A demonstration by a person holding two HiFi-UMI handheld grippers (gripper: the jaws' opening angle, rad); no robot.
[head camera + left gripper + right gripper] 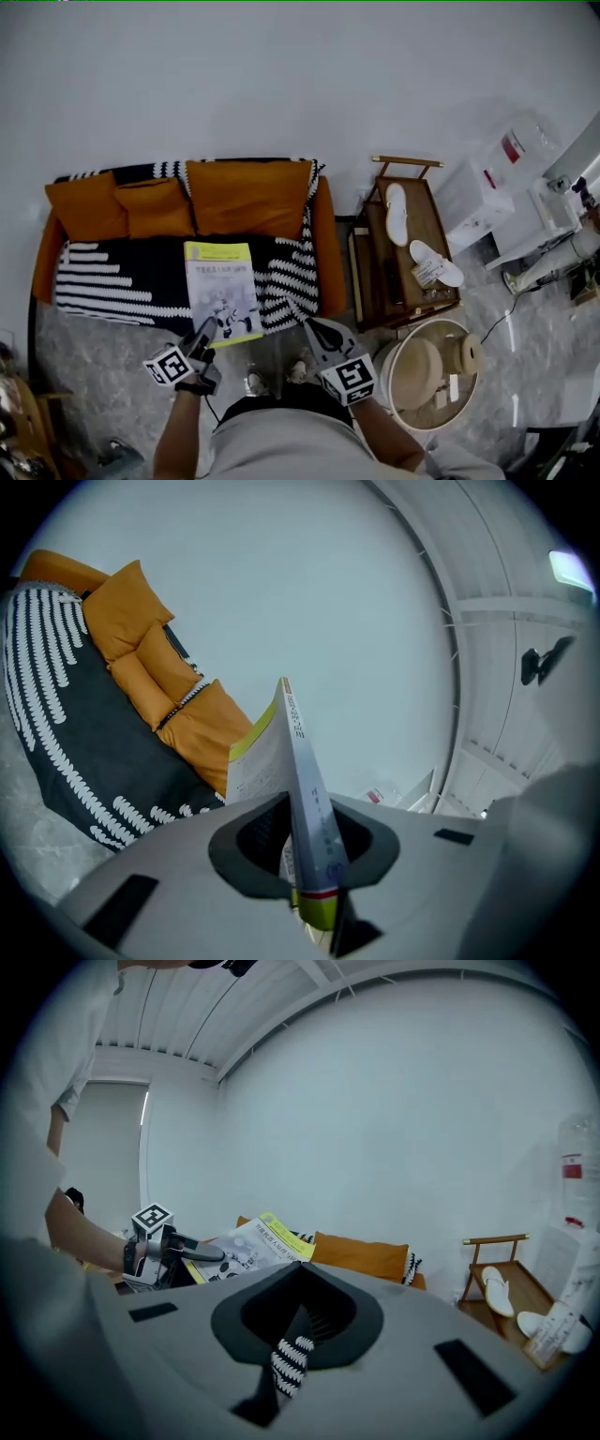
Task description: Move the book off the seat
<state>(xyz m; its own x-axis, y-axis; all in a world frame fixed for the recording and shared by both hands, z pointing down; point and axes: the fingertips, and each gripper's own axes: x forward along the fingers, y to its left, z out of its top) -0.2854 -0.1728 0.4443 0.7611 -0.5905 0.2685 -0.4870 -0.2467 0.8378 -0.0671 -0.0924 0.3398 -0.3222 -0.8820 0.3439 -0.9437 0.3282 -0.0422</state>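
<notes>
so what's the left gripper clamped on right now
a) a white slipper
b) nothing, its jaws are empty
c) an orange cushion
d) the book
d: in the left gripper view the left gripper has its jaws pressed on both sides of the book, which stands up between them, and the head view shows it at the book's near edge.
</notes>
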